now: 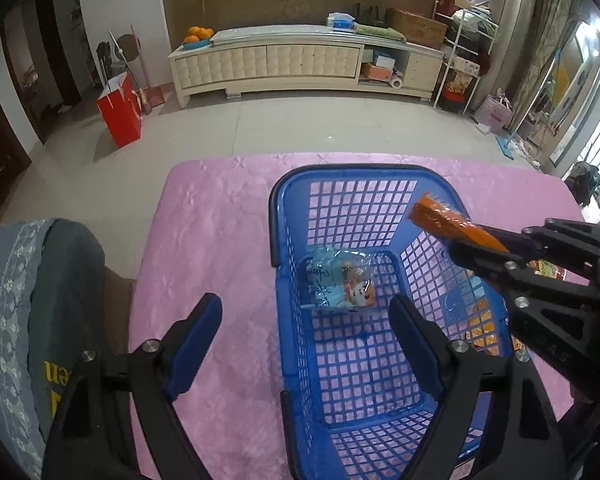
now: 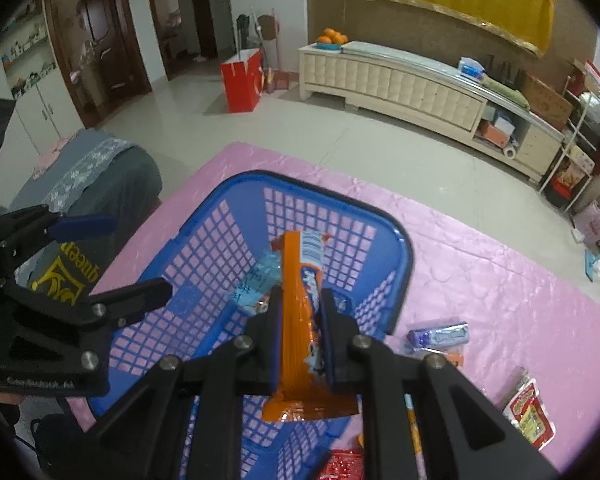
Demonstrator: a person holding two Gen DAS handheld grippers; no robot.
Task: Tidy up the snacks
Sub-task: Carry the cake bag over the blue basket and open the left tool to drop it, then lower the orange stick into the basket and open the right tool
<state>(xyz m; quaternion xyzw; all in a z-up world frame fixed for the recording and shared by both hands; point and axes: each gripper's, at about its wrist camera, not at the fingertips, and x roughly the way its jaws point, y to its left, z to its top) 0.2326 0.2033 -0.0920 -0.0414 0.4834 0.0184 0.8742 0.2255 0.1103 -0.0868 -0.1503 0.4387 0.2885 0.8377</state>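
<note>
red bag [image 1: 121, 110], oranges [image 1: 199, 33], cream cabinet [image 1: 300, 64]

Dim, cool indoor light throughout, with a bluish-violet cast. Brighter daylight at the window [image 1: 588, 64] on the far right, slightly blown out. Soft sheen across the pink bench cover [image 1: 220, 240] and the tiled floor [image 1: 300, 124]. Faint shadows only. Strong fisheye bending, black vignette in the corners. Blurred close up: orange snack wrapper [image 2: 300, 320].
</note>
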